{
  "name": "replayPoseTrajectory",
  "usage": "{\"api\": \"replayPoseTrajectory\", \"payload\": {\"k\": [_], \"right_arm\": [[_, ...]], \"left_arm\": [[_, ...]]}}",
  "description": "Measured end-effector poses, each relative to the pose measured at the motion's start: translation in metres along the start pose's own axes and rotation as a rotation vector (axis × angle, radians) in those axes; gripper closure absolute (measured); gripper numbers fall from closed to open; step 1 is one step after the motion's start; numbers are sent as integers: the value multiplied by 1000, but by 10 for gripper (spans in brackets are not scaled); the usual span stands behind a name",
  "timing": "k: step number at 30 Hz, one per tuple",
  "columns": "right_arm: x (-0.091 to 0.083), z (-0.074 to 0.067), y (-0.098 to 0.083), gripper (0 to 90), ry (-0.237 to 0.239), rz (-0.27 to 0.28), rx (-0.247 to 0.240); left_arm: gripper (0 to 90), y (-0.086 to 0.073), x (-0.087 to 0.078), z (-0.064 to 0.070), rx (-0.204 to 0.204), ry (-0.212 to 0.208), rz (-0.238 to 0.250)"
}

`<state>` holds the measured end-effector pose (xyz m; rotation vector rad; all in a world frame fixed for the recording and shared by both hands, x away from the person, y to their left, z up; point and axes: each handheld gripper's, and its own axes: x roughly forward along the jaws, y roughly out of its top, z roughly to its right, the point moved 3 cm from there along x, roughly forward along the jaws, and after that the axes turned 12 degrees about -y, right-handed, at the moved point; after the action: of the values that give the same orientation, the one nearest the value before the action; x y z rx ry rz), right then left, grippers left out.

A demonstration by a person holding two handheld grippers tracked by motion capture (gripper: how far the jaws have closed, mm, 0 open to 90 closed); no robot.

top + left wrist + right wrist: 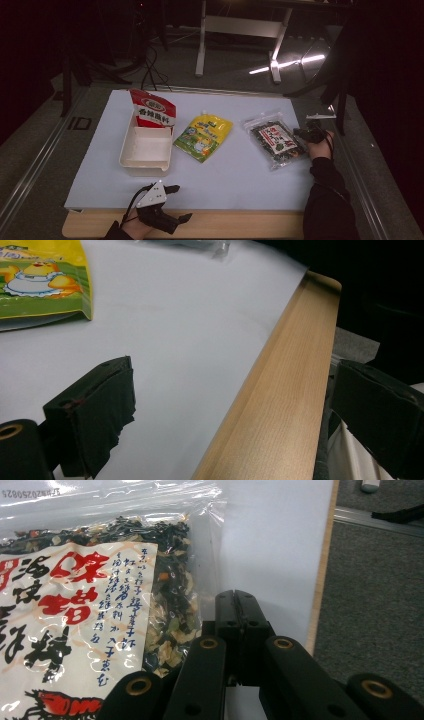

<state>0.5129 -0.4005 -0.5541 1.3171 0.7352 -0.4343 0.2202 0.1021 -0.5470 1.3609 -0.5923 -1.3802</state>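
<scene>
White surface (235, 175), tray (146, 150) bare inside. Right tool (235, 597) pressed together beside dried-mix bag (75, 605), label readable close up; left tool (230, 405) spread.

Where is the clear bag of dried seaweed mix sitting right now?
In the high view the clear bag lies flat at the white mat's right side, right of the yellow pouch, with the shut right gripper at its right edge.

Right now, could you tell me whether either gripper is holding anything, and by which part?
Nothing is held. The right gripper is shut and empty beside the clear bag of dried mix; the left gripper is open over the table edge.
</scene>
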Motion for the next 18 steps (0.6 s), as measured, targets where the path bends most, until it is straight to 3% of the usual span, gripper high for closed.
{"api": "replayPoseTrajectory", "payload": {"k": [5,8,15,18], "right_arm": [[-1,-7,-2,900,19,2,1],[-7,-14,-5,900,55,7,4],[-18,-35,-9,900,120,-1,-58],[-20,-39,-12,900,116,9,-61]], "left_arm": [[55,1,0,1,6,-1,1],[55,2,-1,1,8,-2,1],[55,3,0,2,18,-4,1],[55,4,0,2,23,-7,4]]}}
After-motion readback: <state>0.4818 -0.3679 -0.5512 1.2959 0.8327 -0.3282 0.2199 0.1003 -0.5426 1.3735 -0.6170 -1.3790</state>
